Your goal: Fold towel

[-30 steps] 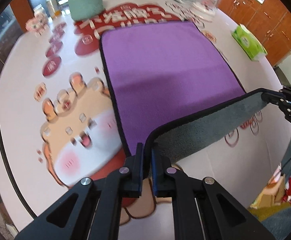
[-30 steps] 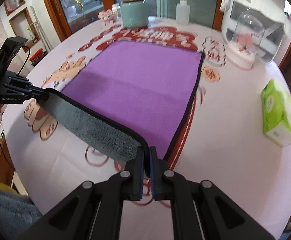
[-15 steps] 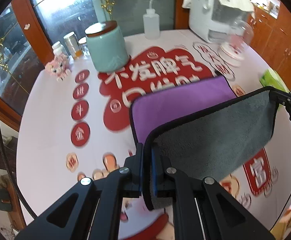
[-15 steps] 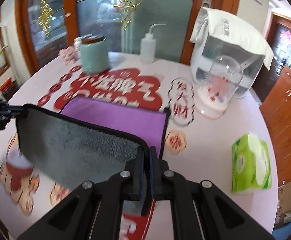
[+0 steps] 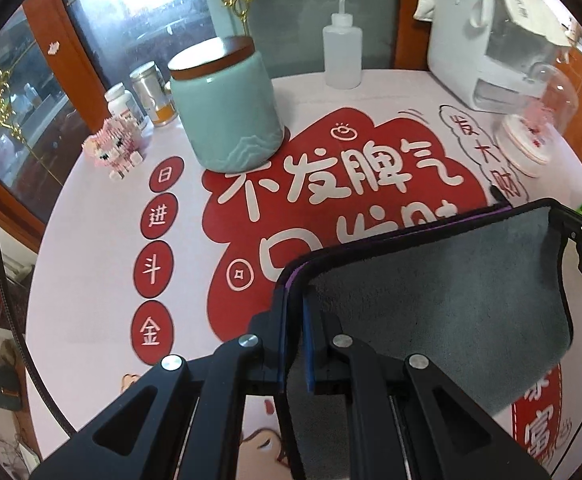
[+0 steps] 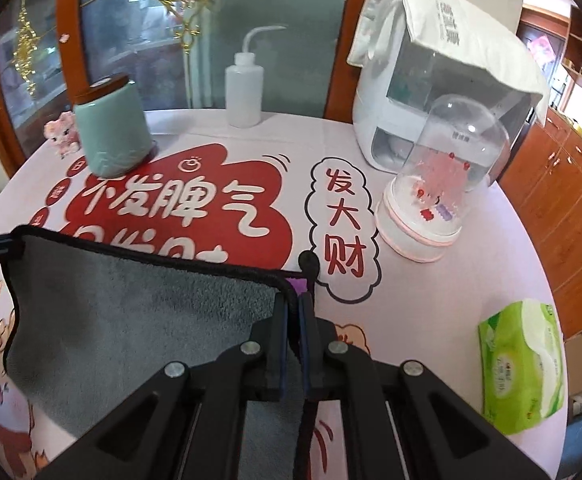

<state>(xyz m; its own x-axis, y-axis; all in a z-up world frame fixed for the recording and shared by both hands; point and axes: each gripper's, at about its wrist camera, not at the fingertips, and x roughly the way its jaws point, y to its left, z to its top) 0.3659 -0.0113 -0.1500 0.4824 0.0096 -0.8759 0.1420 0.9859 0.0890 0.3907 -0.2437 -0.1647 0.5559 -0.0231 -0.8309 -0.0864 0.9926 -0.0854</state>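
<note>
Grey towel (image 5: 431, 300) between both raised grippers

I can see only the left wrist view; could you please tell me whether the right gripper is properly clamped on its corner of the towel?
Observer: Yes. In the right wrist view the right gripper is shut on the black-edged corner of the towel, with its grey side facing the camera.
Operator: Thank you. Is anything lying on the table to the right of that gripper?
Observer: A green tissue pack lies on the table there, well apart from the towel.
</note>
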